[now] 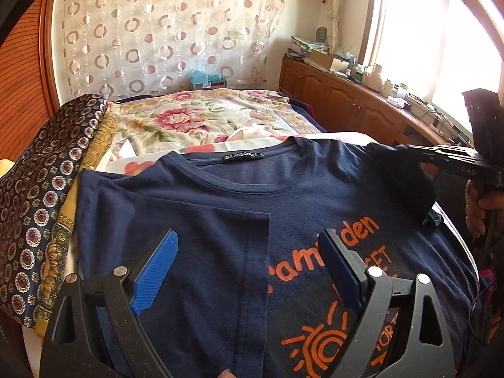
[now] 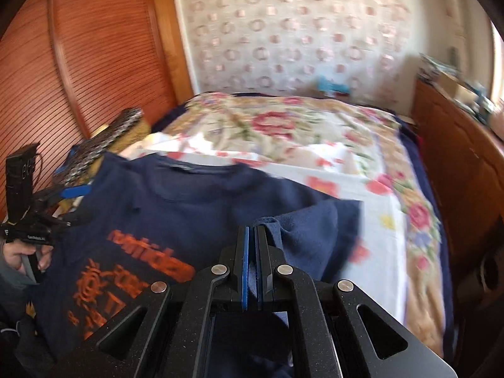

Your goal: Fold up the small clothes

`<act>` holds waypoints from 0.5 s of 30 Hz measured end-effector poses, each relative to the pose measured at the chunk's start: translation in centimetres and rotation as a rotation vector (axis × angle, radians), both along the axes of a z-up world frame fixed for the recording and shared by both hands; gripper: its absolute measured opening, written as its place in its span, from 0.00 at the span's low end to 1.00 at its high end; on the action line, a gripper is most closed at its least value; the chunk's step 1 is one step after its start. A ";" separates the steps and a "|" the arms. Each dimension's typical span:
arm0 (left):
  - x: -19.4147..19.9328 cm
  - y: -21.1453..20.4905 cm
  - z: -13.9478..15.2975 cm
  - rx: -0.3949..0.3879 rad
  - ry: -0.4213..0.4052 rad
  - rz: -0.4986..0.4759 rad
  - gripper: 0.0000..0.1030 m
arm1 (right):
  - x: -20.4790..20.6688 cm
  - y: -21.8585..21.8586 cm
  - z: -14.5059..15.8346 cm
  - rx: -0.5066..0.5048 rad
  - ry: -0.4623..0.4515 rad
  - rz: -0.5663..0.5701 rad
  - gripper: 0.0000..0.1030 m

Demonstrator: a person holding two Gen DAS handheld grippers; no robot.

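A navy T-shirt (image 1: 220, 208) with an orange sun print lies front up on the bed, its left side folded inward to a straight edge. My left gripper (image 1: 249, 267) hovers open just above the shirt's chest, blue pads wide apart with nothing between them. My right gripper (image 2: 252, 230) is shut on the shirt's right sleeve (image 2: 315, 230), which is raised off the bed. In the left wrist view the right gripper (image 1: 400, 149) shows at the right, the sleeve (image 1: 403, 186) hanging from it. The left gripper (image 2: 67, 181) appears at the left edge of the blurred right wrist view.
Folded patterned cloths (image 1: 41, 189) are stacked at the shirt's left. A floral bedspread (image 1: 195, 116) stretches beyond the collar. A wooden cabinet (image 1: 346, 100) with clutter runs under the window on the right. A louvred wooden door (image 2: 63, 63) stands on the left.
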State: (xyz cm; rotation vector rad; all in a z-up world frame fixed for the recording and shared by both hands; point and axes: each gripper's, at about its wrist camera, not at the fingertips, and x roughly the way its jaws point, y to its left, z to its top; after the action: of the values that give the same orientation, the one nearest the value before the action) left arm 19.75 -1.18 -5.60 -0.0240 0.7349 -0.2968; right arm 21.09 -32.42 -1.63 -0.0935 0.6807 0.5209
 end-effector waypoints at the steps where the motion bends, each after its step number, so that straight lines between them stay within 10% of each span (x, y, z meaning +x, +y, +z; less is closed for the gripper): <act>1: 0.0 0.1 0.0 -0.003 -0.001 0.002 0.88 | 0.4 1.2 -0.1 0.004 0.009 0.023 0.03; 15: -0.1 0.8 -0.6 0.009 0.010 0.015 0.88 | 2.3 4.4 -1.2 -0.042 0.015 0.005 0.18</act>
State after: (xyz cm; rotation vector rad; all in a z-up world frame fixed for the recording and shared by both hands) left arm 19.61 -0.39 -6.24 -0.0228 0.7455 -0.2792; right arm 23.37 -28.01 -2.86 -0.1305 0.7067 0.5127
